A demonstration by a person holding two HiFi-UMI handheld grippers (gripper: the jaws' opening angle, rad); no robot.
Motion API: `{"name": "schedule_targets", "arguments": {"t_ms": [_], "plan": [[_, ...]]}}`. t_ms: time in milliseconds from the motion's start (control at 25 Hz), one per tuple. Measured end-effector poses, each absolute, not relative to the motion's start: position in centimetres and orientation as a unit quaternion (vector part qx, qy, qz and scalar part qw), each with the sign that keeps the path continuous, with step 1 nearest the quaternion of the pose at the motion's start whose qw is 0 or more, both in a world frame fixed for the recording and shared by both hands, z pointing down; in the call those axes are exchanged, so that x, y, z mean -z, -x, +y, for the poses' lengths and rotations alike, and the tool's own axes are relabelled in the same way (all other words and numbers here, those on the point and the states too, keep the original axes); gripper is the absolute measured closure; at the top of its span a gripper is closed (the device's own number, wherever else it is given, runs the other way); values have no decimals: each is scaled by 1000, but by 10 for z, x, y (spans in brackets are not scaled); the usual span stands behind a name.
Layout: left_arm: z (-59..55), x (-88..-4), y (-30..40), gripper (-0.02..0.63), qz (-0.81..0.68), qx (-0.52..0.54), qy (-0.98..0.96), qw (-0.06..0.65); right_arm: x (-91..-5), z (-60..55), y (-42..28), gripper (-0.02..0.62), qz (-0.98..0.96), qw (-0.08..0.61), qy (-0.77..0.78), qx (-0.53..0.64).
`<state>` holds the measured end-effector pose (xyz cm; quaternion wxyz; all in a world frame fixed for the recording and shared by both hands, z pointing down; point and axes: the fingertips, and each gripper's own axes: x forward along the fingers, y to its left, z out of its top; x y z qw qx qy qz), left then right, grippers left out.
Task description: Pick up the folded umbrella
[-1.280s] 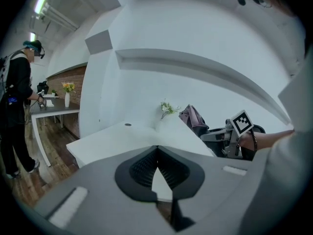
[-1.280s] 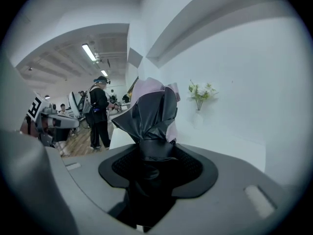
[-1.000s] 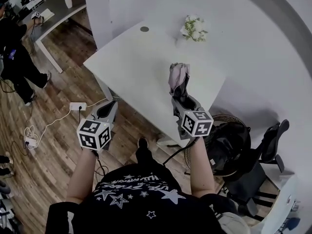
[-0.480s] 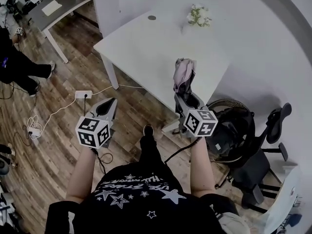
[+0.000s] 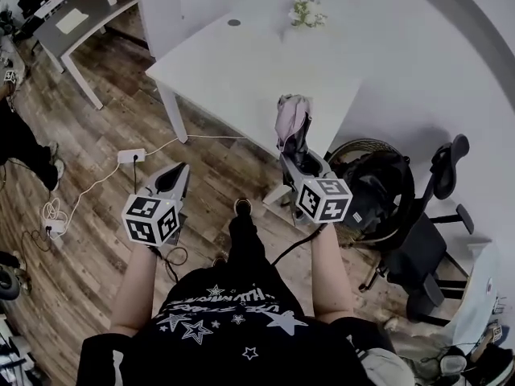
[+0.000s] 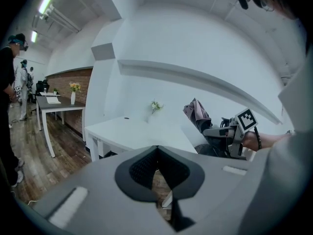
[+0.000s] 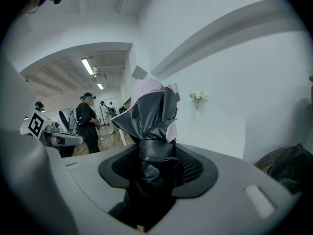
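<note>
The folded umbrella point(image 5: 291, 121), pink canopy with a black wrap, stands upright in my right gripper point(image 5: 299, 156), clear of the white table point(image 5: 233, 71) and level with its near corner. In the right gripper view the umbrella point(image 7: 152, 116) fills the gap, and the right gripper point(image 7: 155, 166) is shut on its black lower part. My left gripper point(image 5: 171, 182) hangs over the wooden floor at the left, shut and empty. In the left gripper view the left gripper point(image 6: 157, 166) has its pads meeting, and the umbrella point(image 6: 196, 113) shows at the right.
A small vase of flowers point(image 5: 302, 10) stands at the table's far side. A round chair with a black bag point(image 5: 376, 195) and an office chair point(image 5: 438, 240) are at my right. A power strip point(image 5: 130, 155) with cables lies on the floor; a person point(image 6: 7, 92) stands at left.
Both grippers have drawn back from the table together. The umbrella, still in the right gripper, was over the tabletop and is now past its near edge.
</note>
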<state>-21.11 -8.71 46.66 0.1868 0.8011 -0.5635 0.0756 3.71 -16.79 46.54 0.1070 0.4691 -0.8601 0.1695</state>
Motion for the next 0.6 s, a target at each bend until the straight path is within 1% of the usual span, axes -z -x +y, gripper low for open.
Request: {"name": "schedule_targets", "arguments": {"t_ms": [600], "plan": [[-34, -473, 210, 603, -552, -82, -807, 194, -486, -105, -45, 368, -848, 128, -478, -188]]}}
